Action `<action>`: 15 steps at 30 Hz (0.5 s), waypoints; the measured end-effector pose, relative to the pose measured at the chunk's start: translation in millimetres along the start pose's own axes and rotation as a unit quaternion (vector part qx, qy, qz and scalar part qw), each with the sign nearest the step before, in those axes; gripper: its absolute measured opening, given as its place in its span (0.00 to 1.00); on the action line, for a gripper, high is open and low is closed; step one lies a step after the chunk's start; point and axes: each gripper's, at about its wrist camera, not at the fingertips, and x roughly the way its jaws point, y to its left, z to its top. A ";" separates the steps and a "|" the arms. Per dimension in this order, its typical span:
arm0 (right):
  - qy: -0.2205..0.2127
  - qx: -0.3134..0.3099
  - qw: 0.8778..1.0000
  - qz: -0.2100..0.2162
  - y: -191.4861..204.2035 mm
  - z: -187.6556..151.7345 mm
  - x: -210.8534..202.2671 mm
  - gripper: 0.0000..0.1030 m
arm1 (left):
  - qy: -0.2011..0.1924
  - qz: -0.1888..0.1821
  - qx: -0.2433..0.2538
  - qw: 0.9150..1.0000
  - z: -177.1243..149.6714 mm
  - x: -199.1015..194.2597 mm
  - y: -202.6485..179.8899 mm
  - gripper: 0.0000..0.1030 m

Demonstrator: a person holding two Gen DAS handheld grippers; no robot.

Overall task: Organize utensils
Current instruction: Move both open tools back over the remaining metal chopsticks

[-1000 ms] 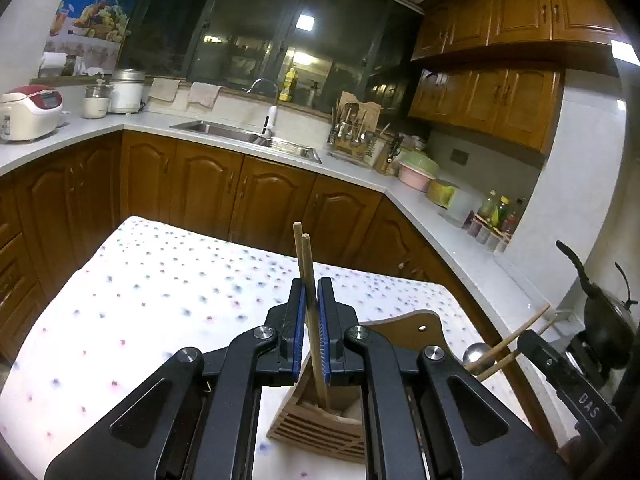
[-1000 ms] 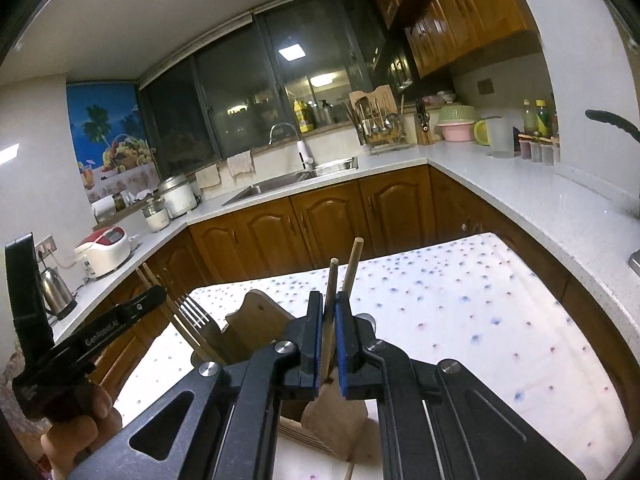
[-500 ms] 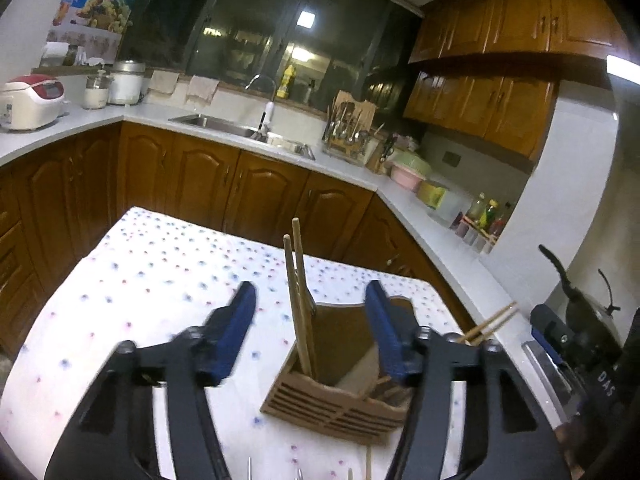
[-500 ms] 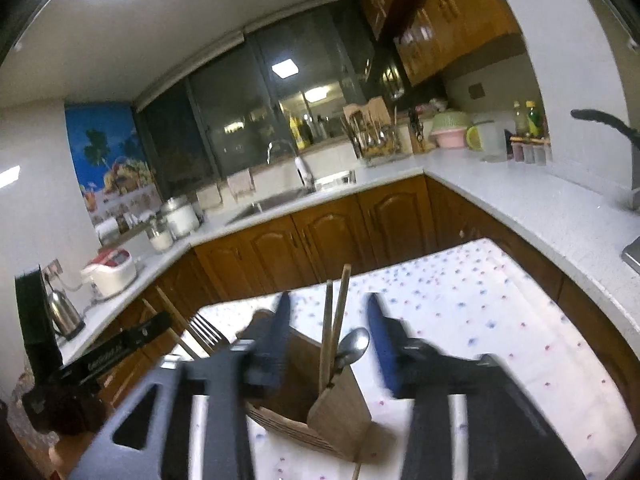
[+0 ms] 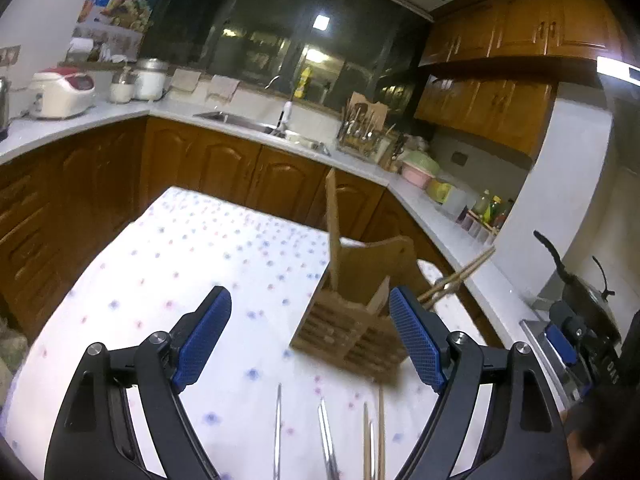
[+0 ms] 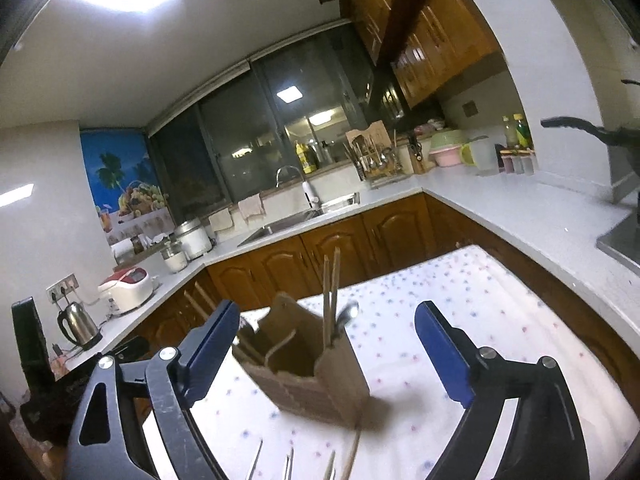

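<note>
Left gripper: jaws spread wide, nothing btwn the blue pads, hovering above the table w/ the holder ahead, seen partly btwn the fingers.
Right gripper: jaws wide apart too, holding nothing – holder sits in the gap, not touched.
Utensil holder: wooden slatted box, upright on the table's dotted cloth, roughly mid-table.
Chopsticks: one pair stands near-upright in the holder, tips well above its rim; in left view a 2nd pair leans out toward the right side.
Spoon: metal bowl pokes up just beside the upright pair, same end of the holder.
Loose utensils: thin metal pieces & chopsticks lie flat on the cloth near the grippers – blurred, can't tell exact types.
Background: counter w/ sink, rice cooker.
</note>
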 end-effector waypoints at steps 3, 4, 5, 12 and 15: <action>0.014 0.004 1.000 -0.003 -3.9 -11.3 -6.9 0.88 | 0.008 0.008 -0.002 1.000 -11.8 -7.3 5.4 0.81; 0.018 0.004 1.000 -0.004 -4.8 -14.2 -8.4 0.88 | 0.012 0.010 -0.004 1.000 -16.0 -9.6 7.9 0.81; 0.022 0.004 1.000 -0.005 -4.2 -18.8 -11.1 0.88 | 0.014 0.011 -0.004 1.000 -19.2 -11.4 9.8 0.81; 0.046 0.009 0.999 -0.012 -7.4 -40.6 -18.9 0.88 | 0.034 0.018 -0.003 0.999 -37.2 -18.2 15.9 0.81; 0.054 0.006 0.998 -0.013 -6.9 -48.9 -21.0 0.88 | 0.041 0.019 -0.003 0.999 -42.8 -18.8 18.4 0.81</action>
